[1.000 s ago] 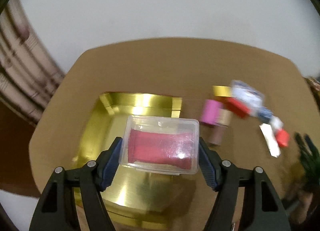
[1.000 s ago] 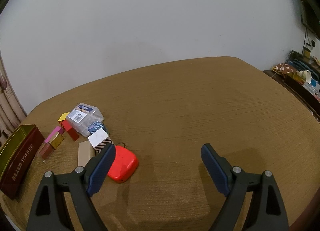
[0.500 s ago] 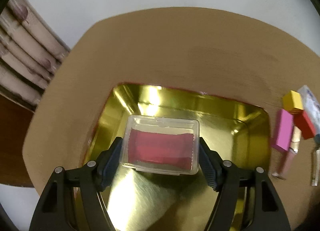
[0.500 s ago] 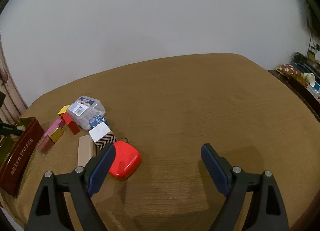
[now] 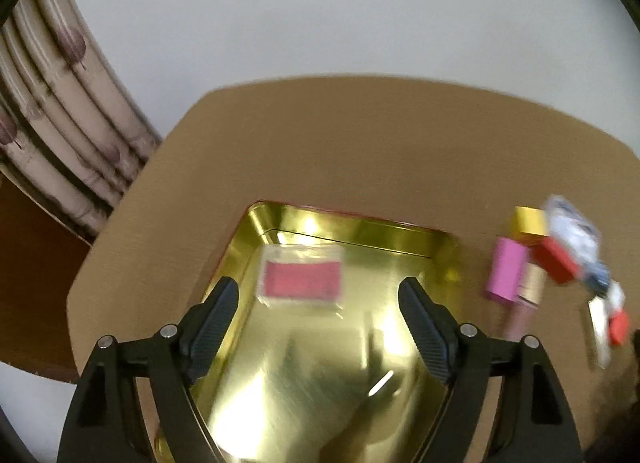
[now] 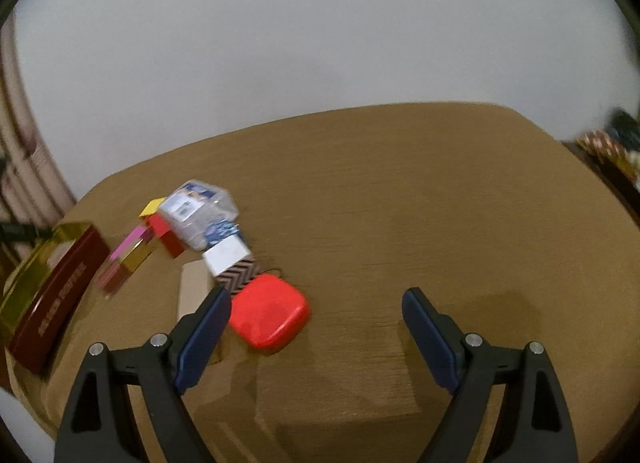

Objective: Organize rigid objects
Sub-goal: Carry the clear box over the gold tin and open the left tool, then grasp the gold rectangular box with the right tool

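Landmark: gold tin (image 5: 400, 239), sitting open on the brown surface (image 5: 360, 143).

- Clear plastic box (image 5: 301, 277), with a red insert: lying inside the gold tin, toward its far left corner, blurred in the left wrist view.
- Left gripper (image 5: 319, 303): hovering over the gold tin with its jaws standing wide. The jaws have just been opening; the clear plastic box is lying beyond the fingertips, free of both pads.
- Pink block (image 5: 506, 269): lying on the surface just to the right of the gold tin.
- Yellow block (image 5: 530, 219) and red block (image 5: 556, 263): lying further right of the tin, touching one another in a cluster.
- Clear case with a printed label (image 6: 198, 209): resting at the far side of that cluster, well to the right of the tin.
- White card (image 6: 226, 254) over a chevron-patterned piece (image 6: 240, 277): lying beyond the cluster, away from the tin.
- Red rounded case (image 6: 268, 315): lying on the surface farthest from the tin, just beside the left finger of the right gripper.
- Tan flat piece (image 6: 192, 291): lying between the tin and the red rounded case, partly hidden by that finger.
- Right gripper (image 6: 316, 319): hanging above the surface, well to the right of the tin, its jaws spread wide with nothing between the pads.
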